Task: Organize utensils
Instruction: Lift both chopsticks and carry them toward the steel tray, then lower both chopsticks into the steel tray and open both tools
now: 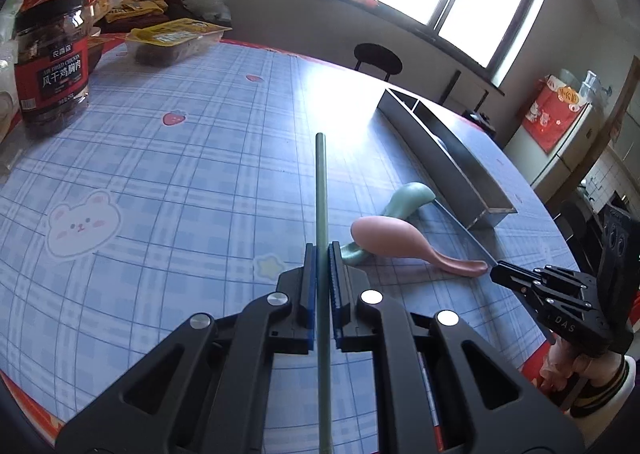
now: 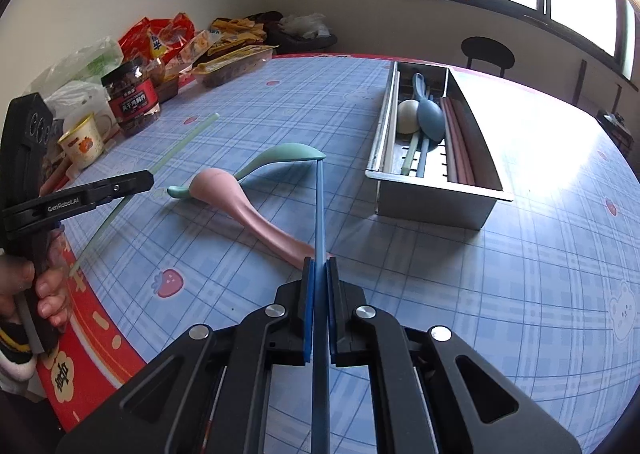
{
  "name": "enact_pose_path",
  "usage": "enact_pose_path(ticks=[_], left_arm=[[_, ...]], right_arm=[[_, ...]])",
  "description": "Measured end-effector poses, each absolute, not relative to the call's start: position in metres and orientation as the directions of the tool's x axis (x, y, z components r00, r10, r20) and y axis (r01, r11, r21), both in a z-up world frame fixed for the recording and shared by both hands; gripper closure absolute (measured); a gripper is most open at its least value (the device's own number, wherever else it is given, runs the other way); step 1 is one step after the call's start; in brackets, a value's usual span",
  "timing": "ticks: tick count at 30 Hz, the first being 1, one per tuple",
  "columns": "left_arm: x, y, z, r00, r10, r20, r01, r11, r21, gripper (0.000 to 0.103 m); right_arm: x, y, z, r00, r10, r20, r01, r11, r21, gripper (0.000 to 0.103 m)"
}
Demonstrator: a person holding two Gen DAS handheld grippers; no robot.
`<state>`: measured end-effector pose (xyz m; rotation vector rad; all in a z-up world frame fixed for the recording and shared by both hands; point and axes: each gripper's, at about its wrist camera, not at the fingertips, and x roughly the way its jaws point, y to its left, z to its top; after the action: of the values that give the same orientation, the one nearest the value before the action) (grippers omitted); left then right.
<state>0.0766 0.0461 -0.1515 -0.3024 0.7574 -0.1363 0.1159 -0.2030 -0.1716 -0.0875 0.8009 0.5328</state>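
Both grippers are clamped on chopsticks, left gripper (image 1: 321, 254) on the green chopstick (image 1: 321, 190), right gripper (image 2: 320, 268) on the blue chopstick (image 2: 319, 210), probably headed for the metal tray (image 2: 432, 198) near the table's far edge.

Low in the frame the right gripper (image 2: 319, 266) clamps a slim blue chopstick (image 2: 319, 206) pointing up-frame over a pink plastic spoon (image 2: 240, 202) and a green plastic spoon (image 2: 280, 156), with the steel utensil tray (image 2: 436, 202) at right and the left gripper (image 2: 148, 177) pinching a pale green chopstick (image 2: 180, 144) at left.

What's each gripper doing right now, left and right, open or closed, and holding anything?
Left gripper: closed on the green chopstick.
Right gripper: closed on the blue chopstick.
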Motion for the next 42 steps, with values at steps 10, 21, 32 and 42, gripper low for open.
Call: enact_pose_path(ticks=[10,21,32,42], left_arm=[[0.067,0.05,-0.143,0.763,-0.241,-0.6,0.035,0.942,-0.333,0.093],[0.064,0.053,-0.141,0.776,-0.238,-0.585,0.036,0.941,-0.335,0.093],[0.062,0.057,-0.14,0.781,-0.256,-0.569,0.048,0.934,-0.355,0.093],[0.073,0.057,-0.121,0.766,-0.28,-0.579,0.046,0.921,-0.386,0.093]], right_arm=[[0.114,-0.222,-0.163,0.638,0.422,-0.644,-0.418,0.892,0.171,0.097],[0.11,-0.231,-0.157,0.654,0.462,-0.599,-0.426,0.879,0.213,0.097],[0.107,-0.246,-0.153,0.655,0.531,-0.537,-0.439,0.846,0.301,0.097],[0.145,-0.261,-0.118,0.649,0.599,-0.469,-0.418,0.796,0.438,0.097]])
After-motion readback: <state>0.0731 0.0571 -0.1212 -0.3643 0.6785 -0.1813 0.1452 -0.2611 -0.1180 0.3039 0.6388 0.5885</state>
